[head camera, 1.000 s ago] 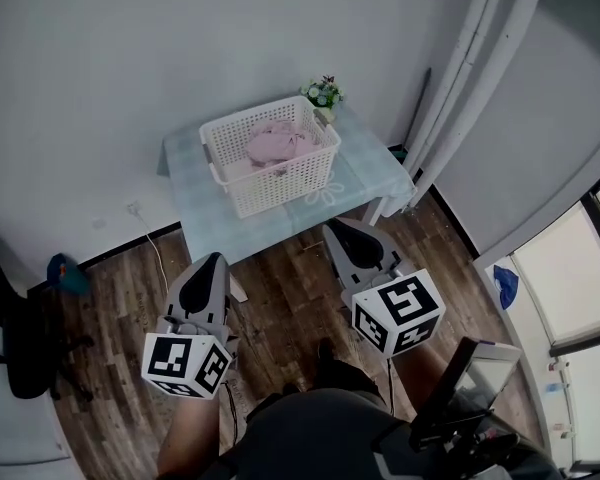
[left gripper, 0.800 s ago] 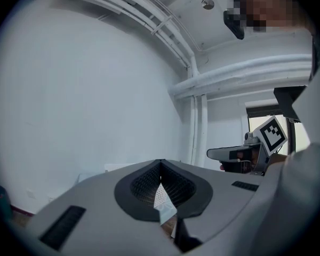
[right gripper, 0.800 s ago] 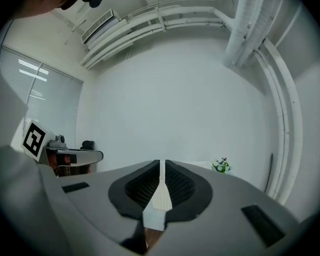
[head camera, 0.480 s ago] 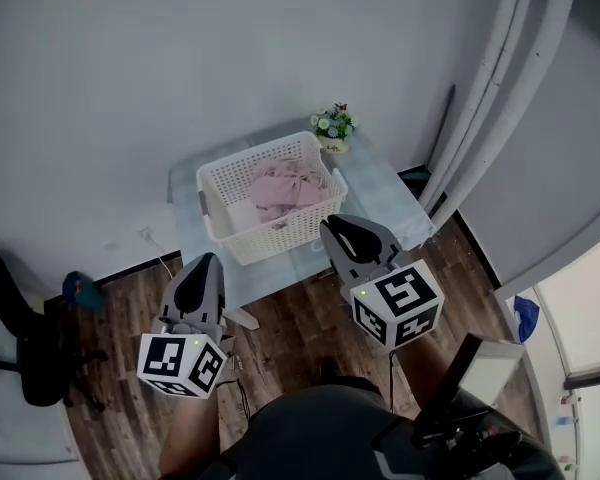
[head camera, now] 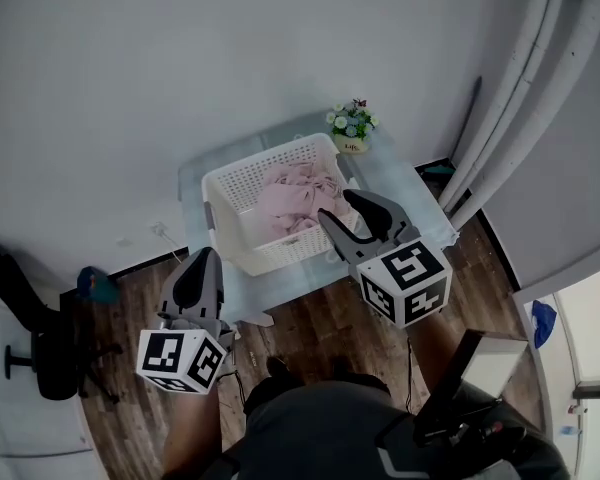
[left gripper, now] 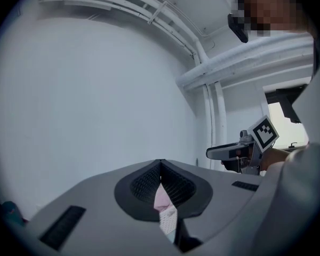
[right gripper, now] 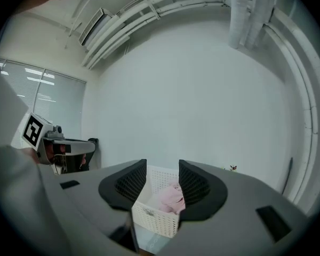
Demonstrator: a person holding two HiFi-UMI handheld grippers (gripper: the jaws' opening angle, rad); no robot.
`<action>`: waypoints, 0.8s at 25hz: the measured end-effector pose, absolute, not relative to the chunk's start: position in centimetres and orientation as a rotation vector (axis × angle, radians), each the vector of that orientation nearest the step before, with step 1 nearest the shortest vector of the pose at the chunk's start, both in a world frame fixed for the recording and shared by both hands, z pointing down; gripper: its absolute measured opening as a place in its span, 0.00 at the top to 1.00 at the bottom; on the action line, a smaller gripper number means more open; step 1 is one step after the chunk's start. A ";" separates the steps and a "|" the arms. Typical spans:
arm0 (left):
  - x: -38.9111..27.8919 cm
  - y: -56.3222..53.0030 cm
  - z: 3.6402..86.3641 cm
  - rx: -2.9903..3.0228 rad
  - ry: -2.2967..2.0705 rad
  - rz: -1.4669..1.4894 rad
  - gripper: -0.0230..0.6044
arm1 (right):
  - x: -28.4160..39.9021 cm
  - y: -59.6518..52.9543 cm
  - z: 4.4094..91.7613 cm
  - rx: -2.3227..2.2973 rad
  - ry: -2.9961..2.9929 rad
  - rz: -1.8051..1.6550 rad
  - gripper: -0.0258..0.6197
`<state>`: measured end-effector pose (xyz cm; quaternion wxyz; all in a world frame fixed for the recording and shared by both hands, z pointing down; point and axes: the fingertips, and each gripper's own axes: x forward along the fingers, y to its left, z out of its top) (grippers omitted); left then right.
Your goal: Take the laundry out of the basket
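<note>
On the table, in the basket, pink laundry looks soft and light; we'd pinch a top fold. Our right claw has just been spreading, empty; left claw pressed together.

basket sits on the table up against the wall, laundry piled in it. flower pot is just behind the basket's right corner, office chair is on the floor well off to the basket's left.
</note>
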<state>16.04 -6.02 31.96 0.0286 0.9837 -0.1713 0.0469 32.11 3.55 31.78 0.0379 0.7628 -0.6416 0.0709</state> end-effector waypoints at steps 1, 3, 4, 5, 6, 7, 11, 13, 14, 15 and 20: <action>16.1 -6.7 32.0 3.036 -0.528 0.142 0.95 | 32.3 2.8 32.0 2.331 -1.966 0.227 0.68; 16.2 -8.2 32.0 3.040 -0.524 0.140 0.95 | 32.7 1.2 32.5 2.316 -1.952 0.249 0.63; 16.2 -9.0 32.1 3.040 -0.520 0.139 0.95 | 32.8 0.4 32.8 2.310 -1.942 0.264 0.61; 16.2 -10.0 32.2 3.041 -0.513 0.138 0.95 | 32.9 -0.4 33.1 2.303 -1.931 0.280 0.59; 16.1 -10.9 32.3 3.040 -0.503 0.136 0.95 | 33.0 -1.4 33.3 2.295 -1.920 0.295 0.57; 16.1 -11.9 32.5 3.040 -0.489 0.132 0.95 | 32.9 -2.3 33.6 2.288 -1.910 0.309 0.55; 15.9 -15.3 32.4 3.064 -0.423 0.132 0.95 | 32.5 -5.9 35.0 2.254 -1.848 0.370 0.46; 16.0 -17.1 32.5 3.070 -0.387 0.123 0.95 | 32.4 -7.5 36.1 2.236 -1.817 0.418 0.41; 16.0 -17.9 32.6 3.069 -0.371 0.120 0.95 | 32.4 -8.3 36.6 2.228 -1.798 0.440 0.38; 16.0 -18.7 32.8 3.065 -0.357 0.119 0.95 | 32.5 -9.0 37.2 2.219 -1.778 0.463 0.36; 16.0 -21.6 33.9 3.041 -0.289 0.124 0.95 | 33.2 -11.7 40.0 2.153 -1.687 0.579 0.23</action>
